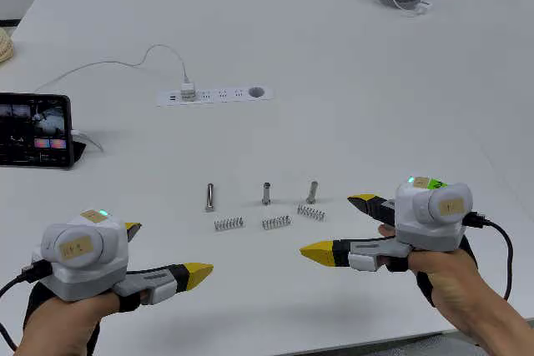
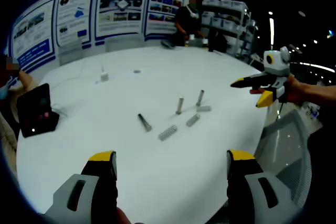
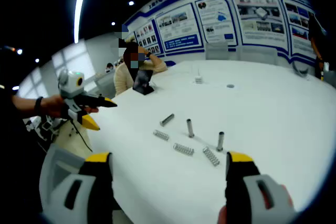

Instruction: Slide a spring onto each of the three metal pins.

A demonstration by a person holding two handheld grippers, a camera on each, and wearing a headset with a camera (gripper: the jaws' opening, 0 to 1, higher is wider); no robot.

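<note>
Kickoff stance: both grippers empty, no spring on any pin yet.
Nearest the person, the left gripper (image 1: 167, 249) and right gripper (image 1: 338, 225) hang low over the near side of the desk (image 1: 350, 81), tips aimed inward at each other. Both sets of yellow-tipped fingers (image 1: 198, 271) are spread wide, with nothing in them. Just beyond, three springs (image 1: 276, 222) lie loose in a row, each just in front of its own pin. Behind them come the pins (image 1: 266, 193): the middle and right ones stand upright, while the left pin (image 1: 209, 197) lies flat on the desk. By my read we're on step one. The next move calls for one gripper to come down and pinch a spring, and likely the other to steady a pin, with the fallen one needing to be set up or held. Farther back sits a power strip (image 1: 215, 95).
</note>
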